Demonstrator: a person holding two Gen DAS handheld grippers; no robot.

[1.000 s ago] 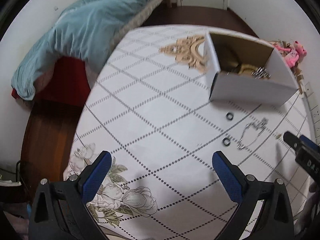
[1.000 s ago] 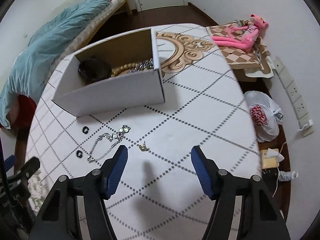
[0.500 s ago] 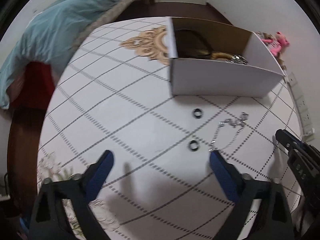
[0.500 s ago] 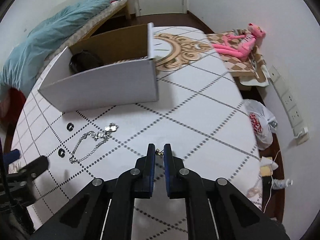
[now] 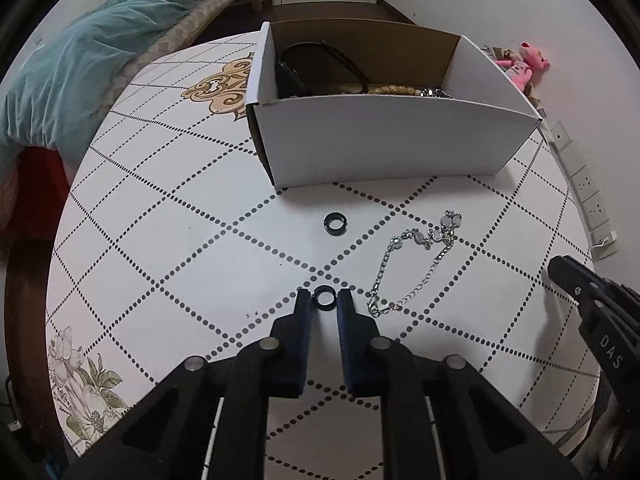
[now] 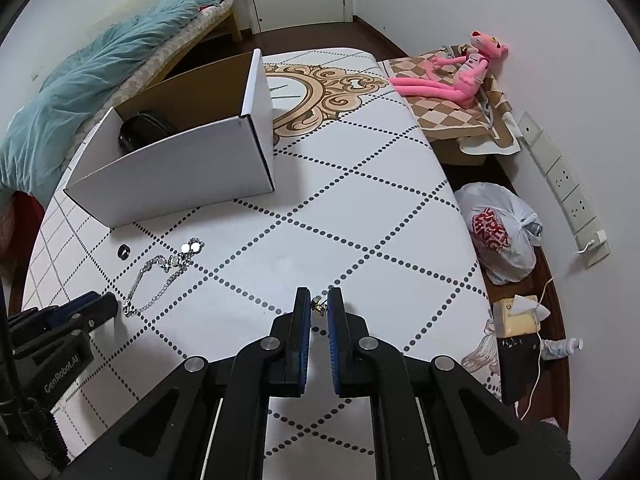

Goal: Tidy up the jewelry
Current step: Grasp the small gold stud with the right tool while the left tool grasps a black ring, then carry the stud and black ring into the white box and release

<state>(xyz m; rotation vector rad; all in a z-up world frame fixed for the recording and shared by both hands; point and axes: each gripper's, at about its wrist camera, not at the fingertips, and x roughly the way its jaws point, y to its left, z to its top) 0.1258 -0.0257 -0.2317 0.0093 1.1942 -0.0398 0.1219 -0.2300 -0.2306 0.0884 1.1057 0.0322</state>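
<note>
My left gripper (image 5: 324,299) is shut on a small black ring (image 5: 323,297) that rests on the table. A second black ring (image 5: 335,224) lies further ahead, and a silver chain bracelet (image 5: 416,264) lies to the right. My right gripper (image 6: 319,305) is shut on a small gold earring (image 6: 318,305) at table level. The white cardboard box (image 5: 384,136) stands behind and holds black cord, beads and other jewelry. The bracelet (image 6: 164,276), the second ring (image 6: 124,251) and the box (image 6: 180,172) also show in the right wrist view.
The table (image 6: 360,216) has a white cloth with dotted diamonds. A pink plush toy (image 6: 448,76) lies beyond its right edge, with a plastic bag (image 6: 500,236) on the floor. A bed with a teal blanket (image 5: 80,64) stands left.
My left gripper moved forward and closed from wide open onto the nearer black ring. My right gripper, which closed on the earring half a second ago, stays shut on it.
</note>
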